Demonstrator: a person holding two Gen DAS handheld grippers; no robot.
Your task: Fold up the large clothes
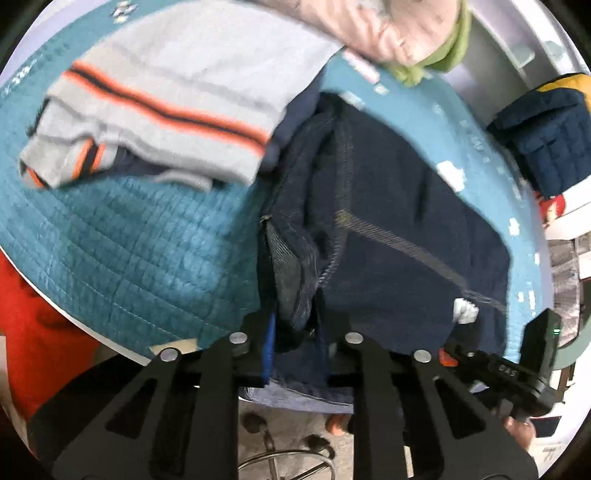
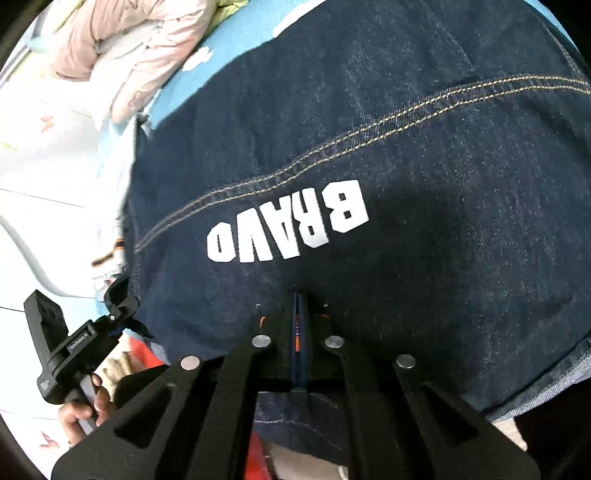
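Denim garment [image 2: 406, 147] pinched by left tool [image 1: 295, 325], right tool [image 2: 297, 317]

Teal quilted bed [image 1: 122, 254]: dark denim garment [image 1: 399, 229], grey striped sweater [image 1: 177, 110], pink jacket [image 1: 388, 26] lying on it.

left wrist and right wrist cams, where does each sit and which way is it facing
Left wrist: on the left gripper, facing along its fingers over the dark denim garment and grey striped sweater; the right gripper shows.
Right wrist: on the right gripper, close on the denim's BRAVO print; the left gripper shows.
Shared: the denim garment, teal quilt, pink jacket.
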